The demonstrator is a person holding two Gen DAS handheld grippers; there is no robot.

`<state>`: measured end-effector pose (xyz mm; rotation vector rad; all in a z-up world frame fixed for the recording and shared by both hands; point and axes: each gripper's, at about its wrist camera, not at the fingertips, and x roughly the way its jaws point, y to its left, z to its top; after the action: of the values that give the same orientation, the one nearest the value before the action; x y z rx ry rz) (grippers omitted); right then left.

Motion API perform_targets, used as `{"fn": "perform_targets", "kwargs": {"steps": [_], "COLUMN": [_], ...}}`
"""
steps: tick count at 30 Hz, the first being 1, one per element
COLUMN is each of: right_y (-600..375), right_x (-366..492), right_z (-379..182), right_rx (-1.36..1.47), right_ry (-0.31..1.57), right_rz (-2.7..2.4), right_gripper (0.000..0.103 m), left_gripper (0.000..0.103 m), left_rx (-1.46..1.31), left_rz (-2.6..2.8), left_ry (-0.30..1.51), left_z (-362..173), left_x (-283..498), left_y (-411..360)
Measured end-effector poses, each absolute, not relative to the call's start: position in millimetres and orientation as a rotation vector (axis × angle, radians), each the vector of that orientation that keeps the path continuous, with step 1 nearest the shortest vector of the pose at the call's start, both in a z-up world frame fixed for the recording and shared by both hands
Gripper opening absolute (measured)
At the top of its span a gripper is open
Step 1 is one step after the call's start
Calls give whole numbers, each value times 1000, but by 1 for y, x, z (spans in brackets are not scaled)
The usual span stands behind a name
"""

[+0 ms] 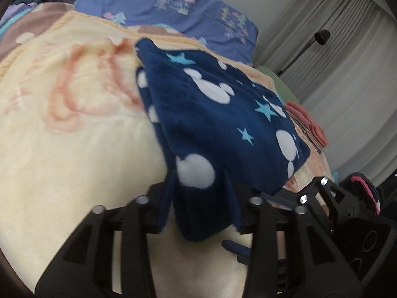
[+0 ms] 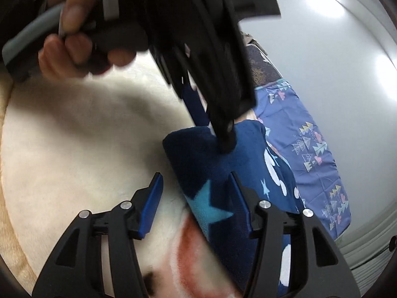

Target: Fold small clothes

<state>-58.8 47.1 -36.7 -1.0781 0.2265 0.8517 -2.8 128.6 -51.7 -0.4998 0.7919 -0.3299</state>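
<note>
On the cream blanket (image 1: 62, 149), the left gripper (image 1: 202, 193) pinches the navy garment (image 1: 218, 114) while the right gripper (image 2: 196, 203) gapes, so the fold may slump.

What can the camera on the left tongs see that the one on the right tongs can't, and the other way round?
Only the left view shows the grey curtain, a black lamp and a folded pink cloth at the bed's edge. Only the right view shows the person's hand gripping the left tongs, and the right tongs open around the garment's edge. Both show the navy star-print garment, the cream blanket and the purple bedding.
</note>
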Motion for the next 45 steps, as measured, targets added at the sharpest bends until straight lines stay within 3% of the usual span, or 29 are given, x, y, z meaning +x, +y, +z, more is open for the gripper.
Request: {"fn": "perform_targets", "kwargs": {"steps": [2, 4, 11, 12, 15, 16, 17, 18, 22, 23, 28, 34, 36, 37, 38, 39, 40, 41, 42, 43, 45], "right_y": [46, 45, 65, 68, 68, 65, 63, 59, 44, 42, 53, 64, 65, 68, 68, 67, 65, 62, 61, 61, 63], "right_x": [-58, -59, -52, -50, -52, -53, -54, -53, -57, -57, -56, -43, -41, -41, -43, -44, -45, -46, -46, -45, -44], "right_z": [-38, -40, -55, -57, -55, -53, -52, -49, -41, -41, -52, -52, -53, -55, -56, -53, -48, -42, -40, -40, -42], "right_rx": [-1089, -1094, -1129, -1133, -1140, -1135, -1131, -1123, -1104, -1095, -1101, -1093, -1088, -1098, -1093, -1079, -1057, -1035, -1029, -1028, -1035], "right_ry": [217, 224, 209, 204, 180, 178, 181, 184, 150, 142, 122, 116, 127, 131, 132, 132, 134, 139, 148, 159, 162], "right_rz": [834, 829, 772, 761, 747, 746, 745, 742, 727, 727, 747, 736, 738, 726, 731, 738, 749, 758, 762, 766, 767], "right_gripper": [58, 58, 58, 58, 58, 58, 58, 58, 59, 66, 67, 67, 54, 27, 23, 20, 18, 18, 17, 17, 17], "left_gripper": [24, 11, 7, 10, 44, 44, 40, 18, 9, 5, 4, 4, 4, 4, 4, 7, 23, 32, 53, 60, 61], "left_rx": [-493, -537, -581, -586, -616, -611, -604, -595, -570, -589, -693, -652, -636, -633, -633, -638, -645, -659, -670, -675, -711], "left_rz": [-357, -395, -417, -421, -437, -426, -420, -419, -387, -391, -355, -382, -371, -364, -353, -327, -301, -284, -279, -263, -237], "left_ry": [790, 773, 767, 761, 755, 758, 772, 780, 683, 660, 771, 698, 678, 669, 654, 646, 642, 638, 633, 634, 679], "left_z": [-57, -60, -74, -73, -71, -70, -70, -68, -42, -41, -88, -56, -43, -39, -32, -27, -25, -23, -22, -23, -32], "left_x": [-7, -16, -29, -29, -28, -25, -20, -15, -37, -44, -47, -60, -62, -63, -64, -63, -62, -57, -51, -42, -9], "left_y": [126, 133, 143, 143, 146, 145, 142, 138, 138, 143, 151, 147, 149, 152, 157, 162, 169, 175, 180, 184, 191]}}
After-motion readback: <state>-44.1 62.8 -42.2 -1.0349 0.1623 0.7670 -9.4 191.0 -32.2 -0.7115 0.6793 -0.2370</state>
